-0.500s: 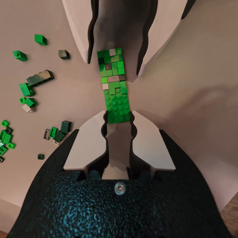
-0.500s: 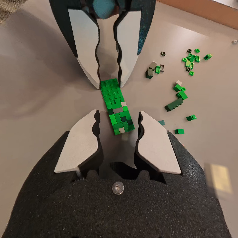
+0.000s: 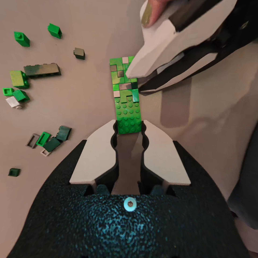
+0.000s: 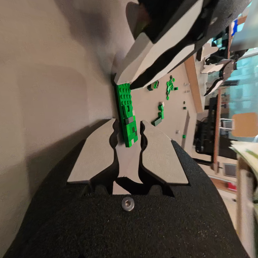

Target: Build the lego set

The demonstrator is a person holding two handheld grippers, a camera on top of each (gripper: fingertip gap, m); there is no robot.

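at far left of the beige table (image 3: 86,97), loose green and grey lego bricks (image 3: 41,69) are lying scattered. centrally, the left gripper (image 3: 129,126) is clenching the studded end of the long green lego plate (image 3: 127,110). at right, the right gripper (image 4: 127,125), previously level, is now rolling sideways, fingers spread around the tiled end, suggesting a reorientation before pressing.

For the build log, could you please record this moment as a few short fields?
Workpiece: long green plate, flat on the table
Tiled part: far half, in the left wrist view
Bare studs: near half
Left gripper: shut on the plate's near end
Right gripper: open, rolled sideways, straddling the tiled end
Loose bricks: scattered on the plate's left, mostly green, a few grey
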